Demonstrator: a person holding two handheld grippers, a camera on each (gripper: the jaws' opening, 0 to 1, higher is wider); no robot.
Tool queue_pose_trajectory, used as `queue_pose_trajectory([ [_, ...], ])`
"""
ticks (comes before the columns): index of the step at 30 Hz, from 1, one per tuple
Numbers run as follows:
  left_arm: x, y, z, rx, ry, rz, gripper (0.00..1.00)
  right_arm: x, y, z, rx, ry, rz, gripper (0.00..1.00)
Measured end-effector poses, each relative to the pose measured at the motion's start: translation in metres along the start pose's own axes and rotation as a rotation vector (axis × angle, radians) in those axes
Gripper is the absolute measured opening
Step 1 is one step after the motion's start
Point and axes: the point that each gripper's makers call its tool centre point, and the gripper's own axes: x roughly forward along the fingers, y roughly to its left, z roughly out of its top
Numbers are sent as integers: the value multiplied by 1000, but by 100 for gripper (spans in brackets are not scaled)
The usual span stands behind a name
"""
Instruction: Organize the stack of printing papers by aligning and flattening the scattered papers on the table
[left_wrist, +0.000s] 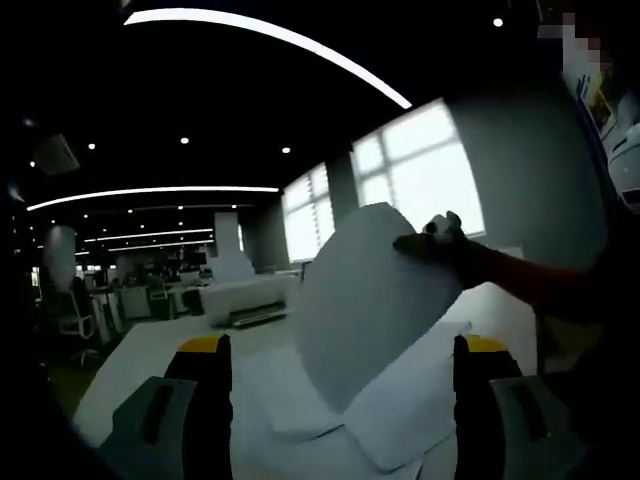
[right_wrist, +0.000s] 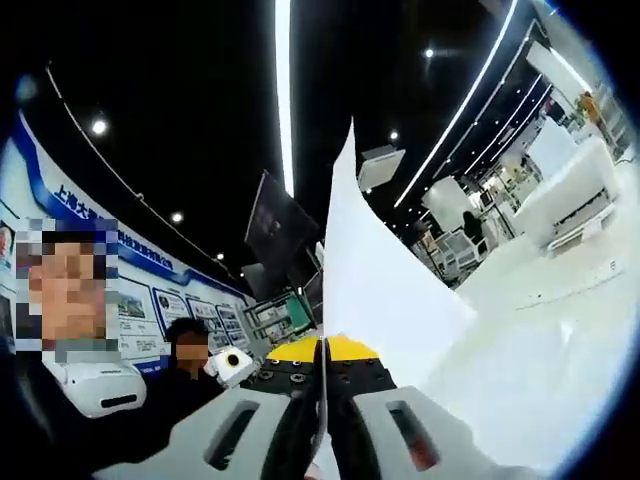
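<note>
While left claw (left_wrist: 340, 375) gapes, right claw (right_wrist: 324, 375) pinches sheet (right_wrist: 375, 280) (lifted).

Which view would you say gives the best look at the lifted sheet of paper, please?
The left gripper view: the lifted sheet shows broadside above the scattered papers, pinched at its edge by the right gripper. The right gripper view shows it edge-on, rising from the shut jaws.

One white sheet (left_wrist: 365, 300) lifted off the table, tilted up on edge, top corner pinched; in the right gripper view it (right_wrist: 375, 290) stands edge-on. Remaining white papers (left_wrist: 400, 410) lie flat underneath, loosely fanned and overlapping, edges misaligned.
</note>
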Motion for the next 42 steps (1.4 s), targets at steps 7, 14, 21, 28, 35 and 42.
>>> queue_pose_trajectory([
  [7, 3, 2, 6, 12, -10, -6, 94, 4, 13, 4, -54, 91, -8, 0],
  [14, 5, 6, 13, 15, -21, -15, 95, 4, 16, 14, -112, 170, 4, 0],
  [21, 8, 8, 15, 11, -20, -32, 95, 5, 28, 22, -186, 282, 29, 0],
  [28, 10, 7, 20, 3, -30, -52, 95, 8, 47, 12, -277, 452, 70, 0],
  [35, 12, -1, 26, 15, -37, -75, 95, 9, 51, 5, -362, 566, 44, 0],
  [42, 13, -6, 31, 38, -38, -92, 94, 7, 49, -3, -537, 703, 10, 0],
])
